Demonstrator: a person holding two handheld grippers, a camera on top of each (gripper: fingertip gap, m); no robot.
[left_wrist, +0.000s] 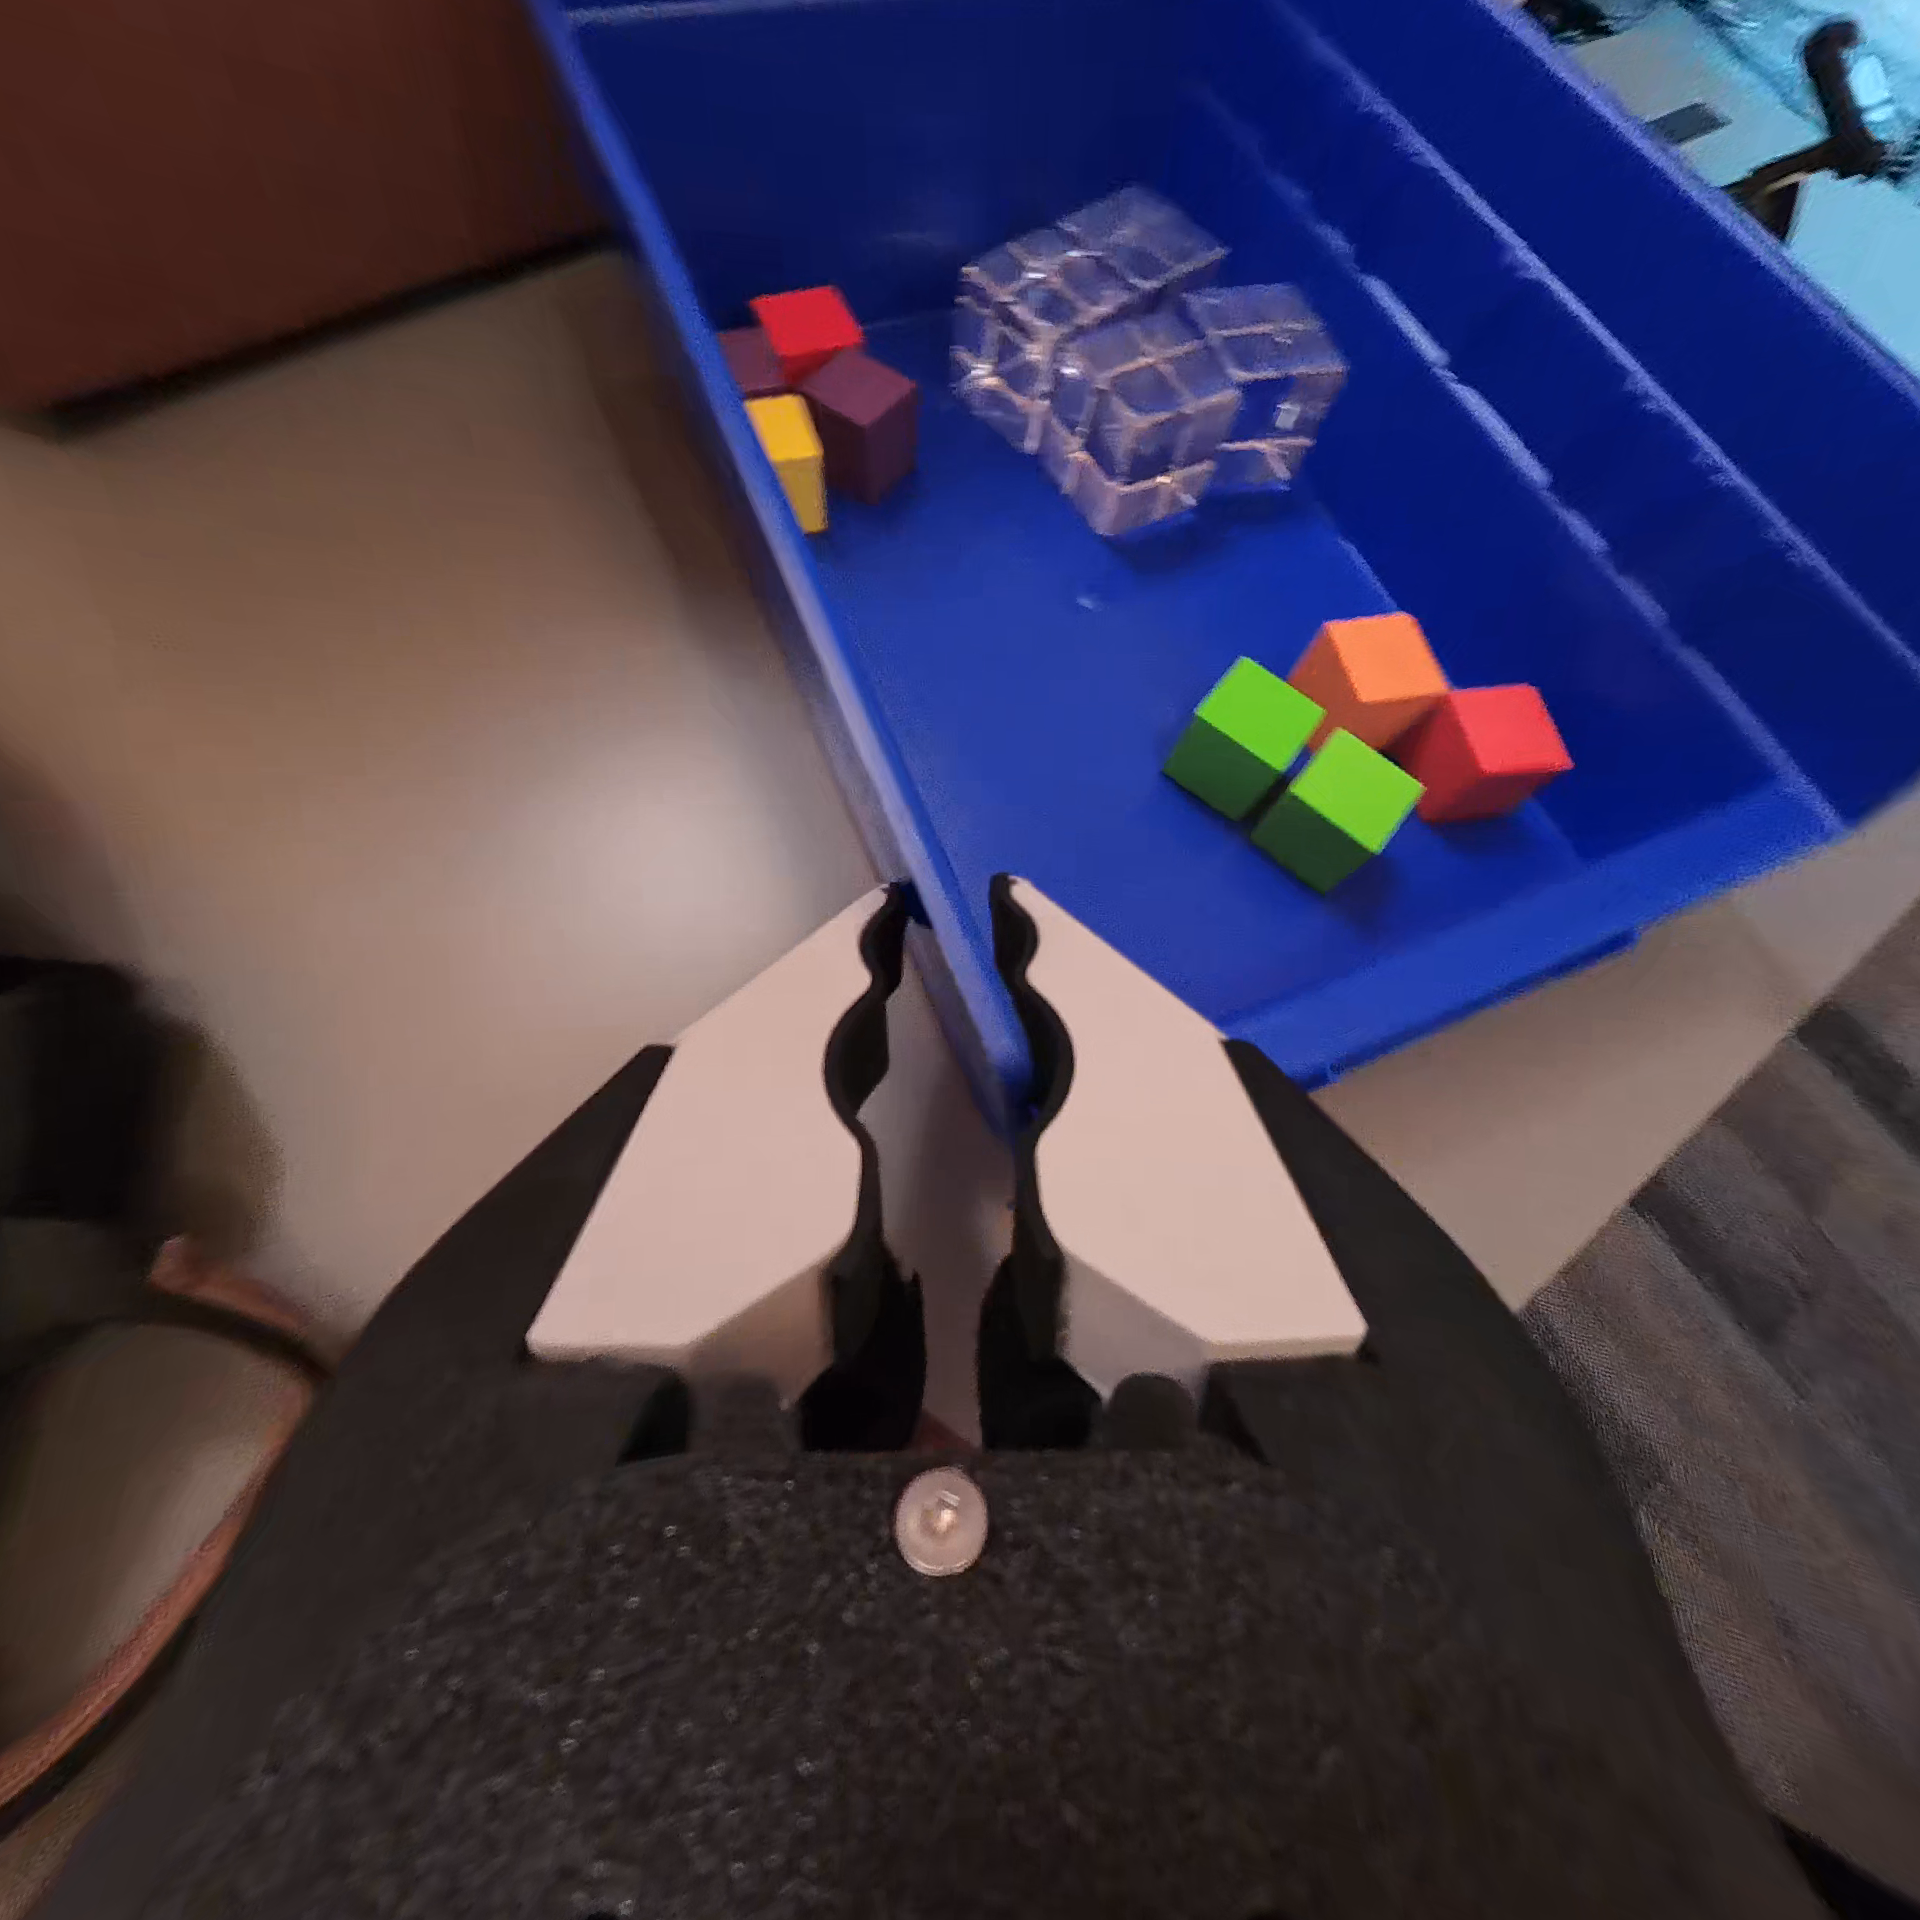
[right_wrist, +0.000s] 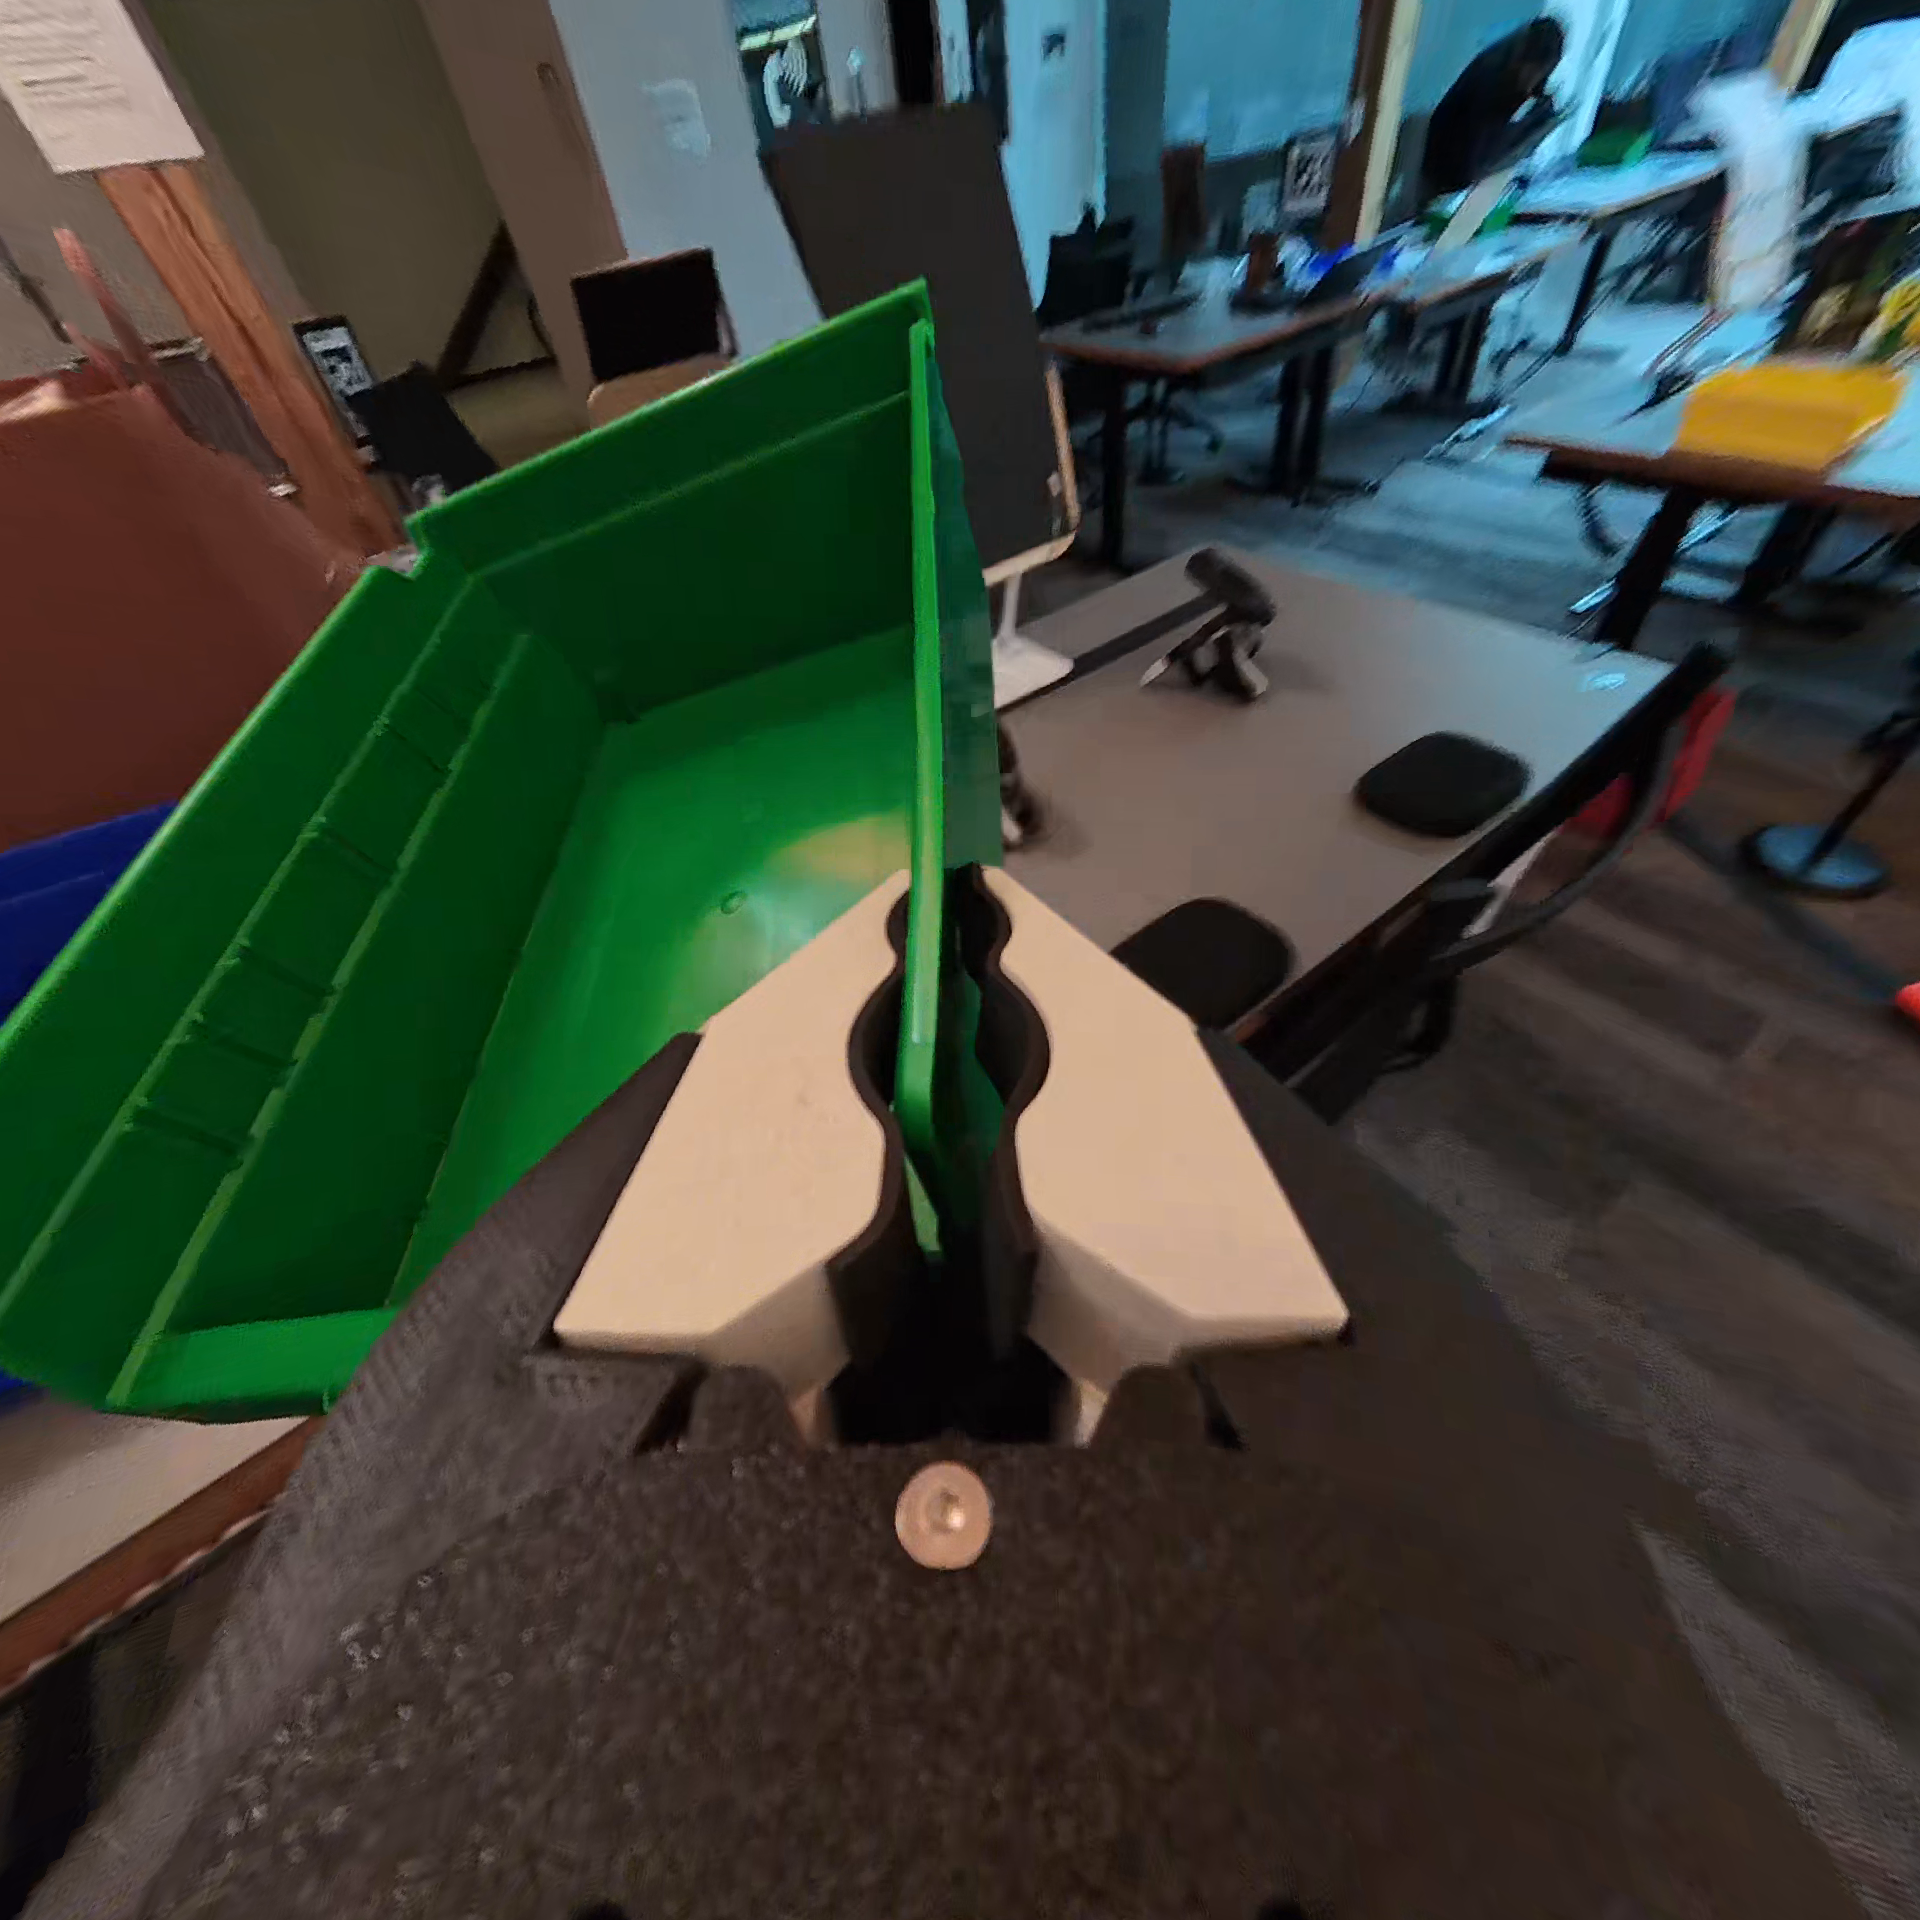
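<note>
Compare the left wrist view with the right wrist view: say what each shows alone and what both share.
Left wrist view only: the left gripper straddling the blue bin's wall, with coloured cubes and clear cubes inside. Right wrist view only: the right gripper shut on the empty green bin's wall, tables and chairs behind. Shared: the blue bin, only a corner in the right view.

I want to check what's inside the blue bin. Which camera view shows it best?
The left wrist view: the blue bin lies open there, holding a clear cube cluster and two coloured block clusters. The right wrist view shows only a blue corner behind the green bin.
</note>
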